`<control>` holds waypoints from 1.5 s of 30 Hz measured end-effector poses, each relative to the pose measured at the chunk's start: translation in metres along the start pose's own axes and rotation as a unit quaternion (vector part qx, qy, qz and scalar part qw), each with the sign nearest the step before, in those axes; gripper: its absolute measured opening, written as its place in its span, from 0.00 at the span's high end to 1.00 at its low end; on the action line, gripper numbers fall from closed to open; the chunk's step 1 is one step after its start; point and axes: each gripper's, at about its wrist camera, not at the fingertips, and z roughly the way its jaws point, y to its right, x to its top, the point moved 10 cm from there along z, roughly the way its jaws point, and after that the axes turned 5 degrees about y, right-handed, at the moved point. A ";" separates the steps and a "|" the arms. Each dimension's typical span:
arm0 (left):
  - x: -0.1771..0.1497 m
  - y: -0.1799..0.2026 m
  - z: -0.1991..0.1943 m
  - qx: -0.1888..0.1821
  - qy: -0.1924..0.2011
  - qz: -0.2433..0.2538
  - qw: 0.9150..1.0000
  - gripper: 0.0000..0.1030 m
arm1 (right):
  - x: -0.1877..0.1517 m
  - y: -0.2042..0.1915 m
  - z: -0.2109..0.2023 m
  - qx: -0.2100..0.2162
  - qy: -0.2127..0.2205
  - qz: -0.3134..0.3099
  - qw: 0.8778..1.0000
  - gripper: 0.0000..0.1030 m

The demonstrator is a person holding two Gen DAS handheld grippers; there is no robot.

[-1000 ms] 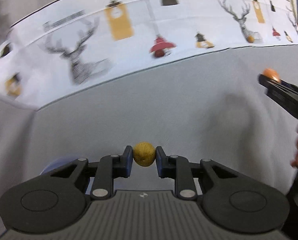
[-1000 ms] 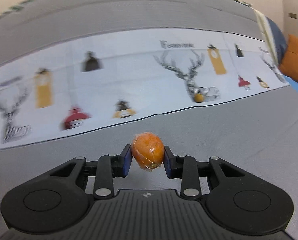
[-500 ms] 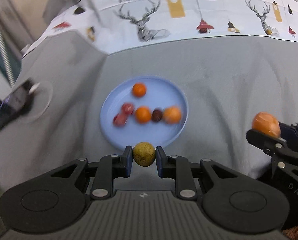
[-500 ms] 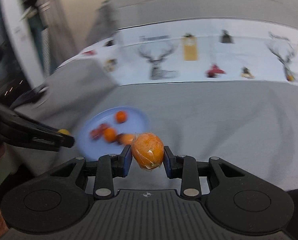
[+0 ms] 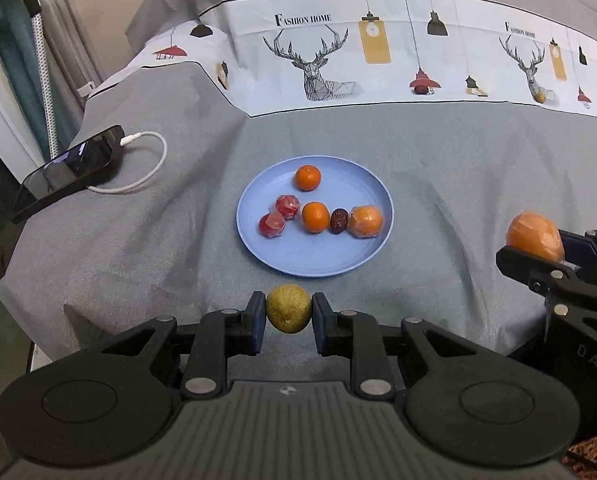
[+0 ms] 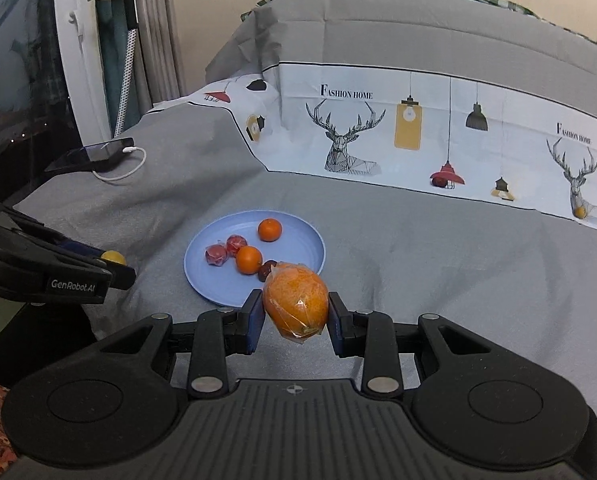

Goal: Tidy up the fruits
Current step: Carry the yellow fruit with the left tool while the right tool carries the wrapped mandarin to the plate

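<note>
Blue plate (image 5: pixel 258 240) lay ahead; near it, the left gripper (image 5: pixel 289 316) pinched a yellow-green fruit (image 5: pixel 289 309), the right gripper (image 6: pixel 295 316) a wrapped orange (image 6: pixel 295 304).

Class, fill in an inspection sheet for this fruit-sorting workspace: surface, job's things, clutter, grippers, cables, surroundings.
Surface: grey bedspread, wrinkled, with a white deer-print band.
Job's things: blue plate holding six fruits, some plastic-wrapped; yellow-green fruit and wrapped orange held off the plate.
Clutter: phone left of the plate.
Grippers: left gripper shut on the yellow-green fruit; right gripper shut on the wrapped orange.
Cables: white charging cable plugged into the phone.
Surroundings: curtains at far left.
</note>
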 end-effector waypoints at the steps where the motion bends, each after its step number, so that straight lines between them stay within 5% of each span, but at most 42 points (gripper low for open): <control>1: -0.002 -0.001 0.000 -0.001 -0.001 0.001 1.000 0.74 | -0.001 -0.002 -0.001 -0.001 0.002 -0.002 1.000 0.67; 45: 0.021 -0.019 0.045 0.008 -0.036 -0.020 0.999 0.74 | -0.012 -0.004 0.035 0.009 -0.052 -0.022 0.998 0.67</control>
